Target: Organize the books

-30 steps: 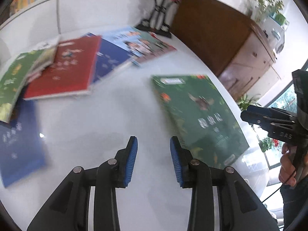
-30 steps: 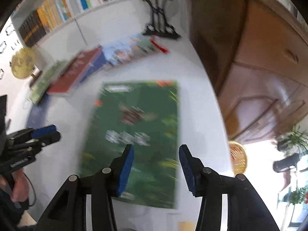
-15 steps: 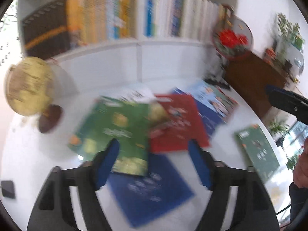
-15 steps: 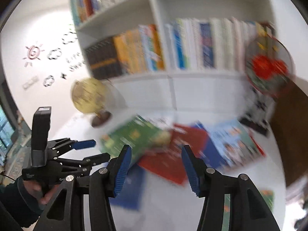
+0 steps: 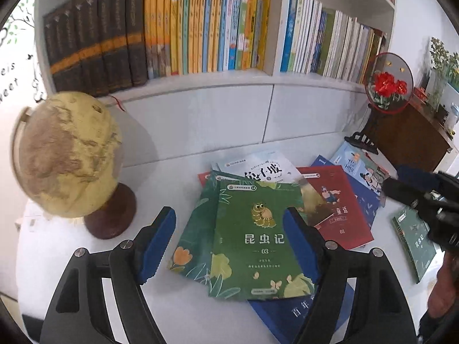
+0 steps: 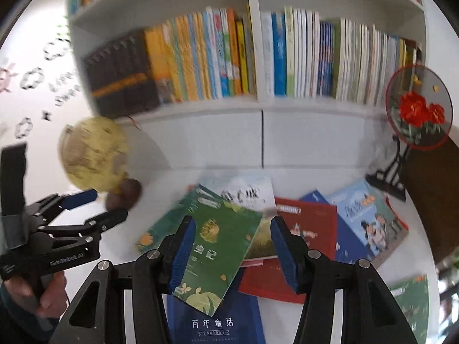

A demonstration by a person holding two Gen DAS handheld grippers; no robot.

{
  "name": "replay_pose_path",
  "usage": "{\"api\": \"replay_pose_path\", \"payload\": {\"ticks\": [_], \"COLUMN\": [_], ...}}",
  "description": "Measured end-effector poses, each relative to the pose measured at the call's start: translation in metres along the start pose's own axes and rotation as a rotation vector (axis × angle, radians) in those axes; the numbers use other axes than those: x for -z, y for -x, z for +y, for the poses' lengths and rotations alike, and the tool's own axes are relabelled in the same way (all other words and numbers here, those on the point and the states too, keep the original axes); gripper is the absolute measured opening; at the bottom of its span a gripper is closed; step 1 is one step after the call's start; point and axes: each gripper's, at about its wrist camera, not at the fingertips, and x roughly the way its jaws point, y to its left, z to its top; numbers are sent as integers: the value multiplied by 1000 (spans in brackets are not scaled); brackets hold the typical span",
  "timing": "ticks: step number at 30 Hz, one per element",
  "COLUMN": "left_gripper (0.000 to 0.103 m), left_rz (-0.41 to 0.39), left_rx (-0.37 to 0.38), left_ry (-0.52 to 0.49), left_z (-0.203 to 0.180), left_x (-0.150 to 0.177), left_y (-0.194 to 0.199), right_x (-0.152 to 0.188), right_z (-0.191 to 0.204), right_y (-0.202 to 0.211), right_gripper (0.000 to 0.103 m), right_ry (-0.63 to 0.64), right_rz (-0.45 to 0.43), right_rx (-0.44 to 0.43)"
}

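Several books lie in a loose heap on the white table point(image 5: 218, 318) below the shelf. A green book point(image 5: 258, 238) point(image 6: 218, 246) lies on top, over a second green one, a white one point(image 5: 258, 167), a red one point(image 5: 335, 209) point(image 6: 307, 229) and a dark blue one point(image 5: 289, 312) point(image 6: 215, 324). Another green book point(image 5: 413, 240) point(image 6: 413, 301) lies apart at the right. My left gripper point(image 5: 229, 243) point(image 6: 110, 203) hovers open above the top green book, holding nothing. My right gripper point(image 6: 232, 249) point(image 5: 394, 179) is open over the same heap, also with nothing in it.
A yellow globe point(image 5: 66, 154) point(image 6: 94, 154) stands at the left of the table. Behind it a white bookshelf point(image 5: 275, 28) is packed with upright books. A round ornament with red flowers point(image 5: 387, 83) on a black stand and a brown wooden cabinet point(image 5: 410, 137) close off the right.
Both grippers swung away from the lone green book at the right, rose, and now face the heap below the shelf. The left jaws opened wider.
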Motion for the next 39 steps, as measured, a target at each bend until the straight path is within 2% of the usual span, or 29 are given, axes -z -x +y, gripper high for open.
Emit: {"api": "replay_pose_path", "payload": {"ticks": [6, 13, 18, 20, 22, 24, 25, 26, 27, 29, 33, 39], "left_gripper": [76, 76, 76, 76, 76, 77, 82, 97, 103, 103, 102, 102], "left_rz": [78, 256, 359, 398, 391, 386, 392, 404, 435, 424, 483, 466], "left_rx": [45, 126, 134, 143, 135, 78, 63, 62, 56, 48, 80, 77], "left_ry": [-6, 55, 77, 114, 127, 103, 95, 92, 97, 116, 209, 163], "left_z": [1, -3, -11, -9, -9, -13, -15, -17, -18, -14, 3, -1], "left_x": [11, 34, 55, 64, 68, 72, 74, 77, 83, 86, 89, 93], "left_y": [-43, -102, -126, -132, -133, -131, -132, -134, -138, -137, -144, -143], "right_x": [4, 14, 24, 27, 30, 32, 34, 36, 38, 41, 44, 47], "right_z": [5, 2, 0, -2, -3, -5, -5, -6, -7, -8, -10, -11], "right_y": [-36, -66, -81, -84, -86, -90, -92, -94, -95, -95, -96, -98], "right_gripper": [53, 53, 53, 53, 53, 53, 53, 53, 53, 53, 53, 53], "right_ry": [-34, -50, -45, -46, -49, -51, -52, -54, -56, -57, -66, -61], "right_rz": [73, 153, 196, 203, 209, 221, 230, 237, 240, 238, 236, 232], "right_rx": [36, 69, 71, 70, 64, 62, 58, 54, 51, 47, 38, 40]}}
